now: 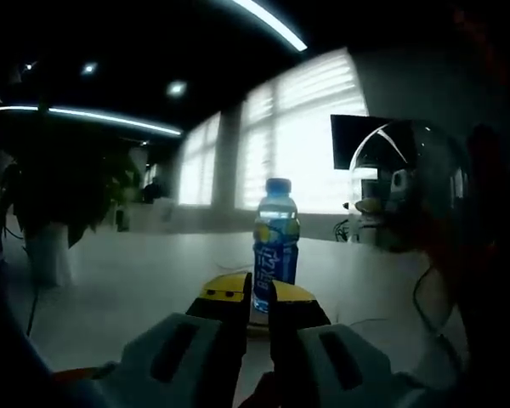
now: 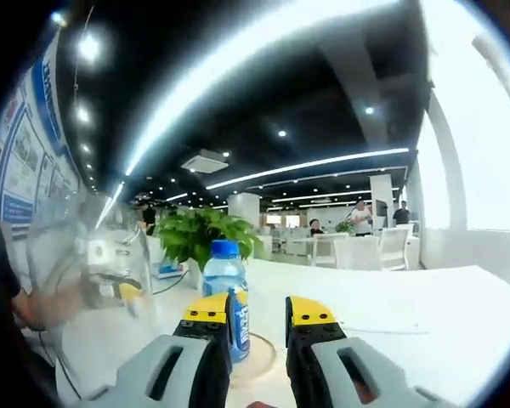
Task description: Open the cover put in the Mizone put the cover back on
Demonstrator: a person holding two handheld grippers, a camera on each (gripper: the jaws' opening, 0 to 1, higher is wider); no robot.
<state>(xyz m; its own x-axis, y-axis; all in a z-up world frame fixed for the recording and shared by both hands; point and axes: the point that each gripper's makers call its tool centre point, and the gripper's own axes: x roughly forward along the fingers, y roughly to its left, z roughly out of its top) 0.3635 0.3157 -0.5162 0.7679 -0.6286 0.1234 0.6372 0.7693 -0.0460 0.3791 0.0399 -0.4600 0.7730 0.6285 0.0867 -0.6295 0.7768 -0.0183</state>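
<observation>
At 6 o'clock in the left gripper view the left gripper [image 1: 256, 293] is seen with its jaws nearly together, only a narrow slit between the yellow tips and nothing held. Just past the tips, toward 12 o'clock, the bottle [image 1: 274, 242] stands upright on a round coaster [image 1: 257, 326] on the white desk [image 1: 136, 280]. A clear dome cover [image 1: 408, 183] is seen at 3 o'clock, lifted by a blurred hand. In the right gripper view the right gripper [image 2: 259, 319] is held open, empty, with the bottle [image 2: 227, 293] just behind its left tip, at 11 o'clock. The cover [image 2: 85, 255] is blurred at 9 o'clock; a plant [image 2: 200, 234] and seated people lie far behind. The bottle could be knocked over if the open jaws are pushed forward off-centre, since the left tip would strike it.
</observation>
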